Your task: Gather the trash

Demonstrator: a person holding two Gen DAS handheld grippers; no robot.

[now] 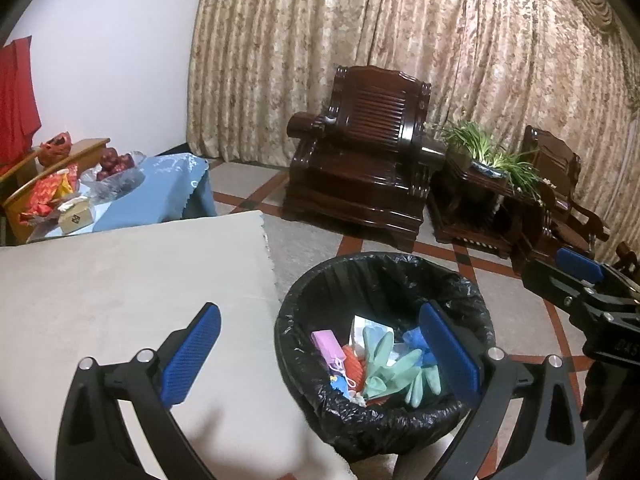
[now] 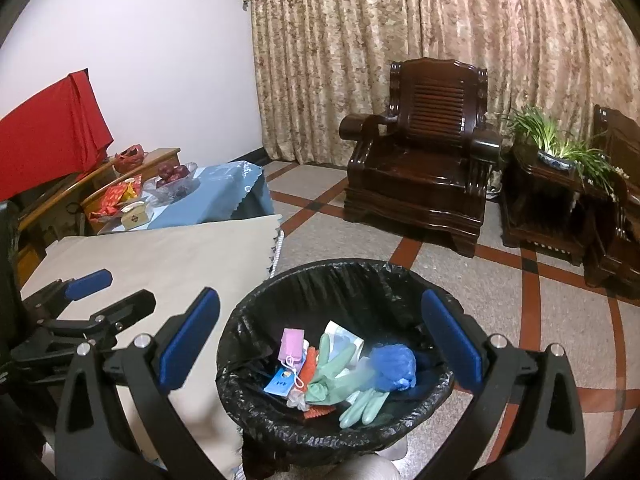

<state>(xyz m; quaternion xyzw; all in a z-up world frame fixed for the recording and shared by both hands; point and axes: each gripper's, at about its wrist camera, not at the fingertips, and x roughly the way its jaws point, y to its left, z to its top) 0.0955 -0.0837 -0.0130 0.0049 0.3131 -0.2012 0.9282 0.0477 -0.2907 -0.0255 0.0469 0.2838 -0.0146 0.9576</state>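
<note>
Jaws of both the left gripper (image 1: 320,356) and right gripper (image 2: 320,350) stand fully spread, empty; bin (image 2: 280,292) with trash (image 2: 340,372) lies lower centre, nearer the right gripper.

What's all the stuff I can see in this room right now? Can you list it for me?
trash bin: one, black-lined, on floor beside table
rubber gloves: green, in bin
blue bag: one, in bin
pink packet: one, in bin
table: one, beige cloth, left of bin
armchair: one, dark wood, by curtain
potted plant: one, green, on side stand
fruit bowl: one, red fruit, on blue cloth
left gripper: open, empty
right gripper: open, empty
</note>
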